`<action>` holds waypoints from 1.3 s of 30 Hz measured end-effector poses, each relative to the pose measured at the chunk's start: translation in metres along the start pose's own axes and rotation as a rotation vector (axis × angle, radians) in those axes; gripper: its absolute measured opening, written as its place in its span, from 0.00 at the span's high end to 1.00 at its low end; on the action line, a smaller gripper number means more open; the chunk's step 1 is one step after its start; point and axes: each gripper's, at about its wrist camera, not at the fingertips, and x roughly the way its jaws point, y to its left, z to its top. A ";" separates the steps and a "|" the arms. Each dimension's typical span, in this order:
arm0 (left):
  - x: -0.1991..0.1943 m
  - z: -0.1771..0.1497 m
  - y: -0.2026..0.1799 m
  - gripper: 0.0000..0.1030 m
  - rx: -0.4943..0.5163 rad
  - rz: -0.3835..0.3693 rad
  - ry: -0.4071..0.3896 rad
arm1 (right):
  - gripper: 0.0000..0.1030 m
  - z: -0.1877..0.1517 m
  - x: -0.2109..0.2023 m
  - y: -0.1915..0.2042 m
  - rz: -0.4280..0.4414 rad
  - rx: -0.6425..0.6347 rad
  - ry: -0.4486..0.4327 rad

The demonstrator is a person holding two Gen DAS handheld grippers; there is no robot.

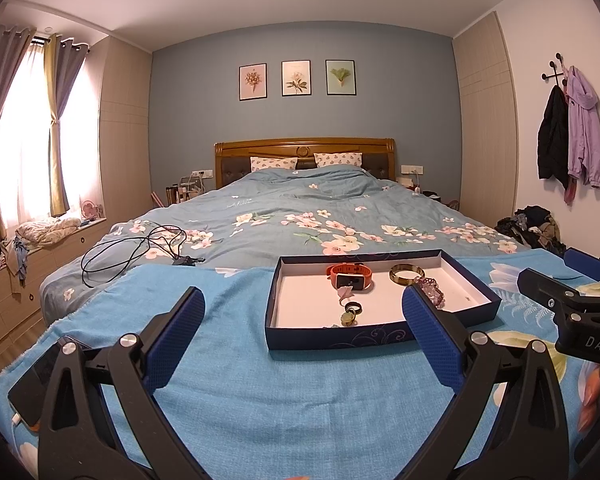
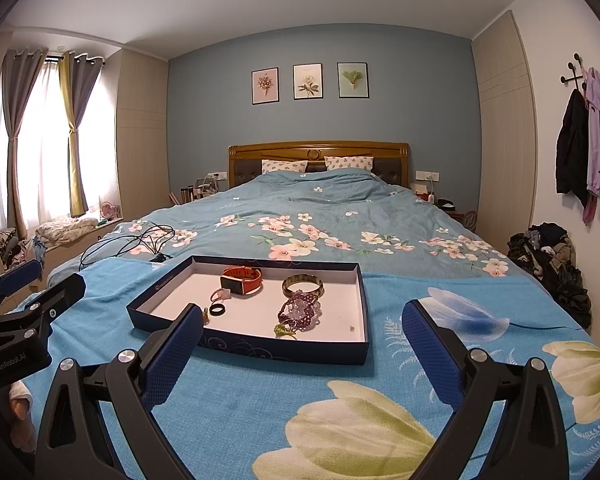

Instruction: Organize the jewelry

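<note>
A dark blue tray with a white floor lies on a blue floral towel on the bed. In it lie an orange watch, an amber bangle, a purple bead bracelet, a black ring, a pink ring and a small green piece. My left gripper is open and empty, just short of the tray. My right gripper is open and empty at the tray's near edge.
A black cable lies on the duvet left of the tray. A phone lies on the towel at the left. A pile of clothes sits on the floor at the right. The bed's left edge drops to the wooden floor.
</note>
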 end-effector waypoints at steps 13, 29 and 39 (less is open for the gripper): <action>0.000 -0.001 0.000 0.06 -0.001 0.000 0.005 | 0.07 0.000 0.001 0.001 0.003 0.003 0.003; -0.001 -0.003 0.001 0.06 -0.007 -0.001 0.011 | 0.07 -0.001 0.003 -0.001 0.007 0.007 0.010; 0.005 0.001 0.005 0.06 -0.006 0.028 0.037 | 0.07 0.000 0.006 -0.011 -0.001 -0.022 0.036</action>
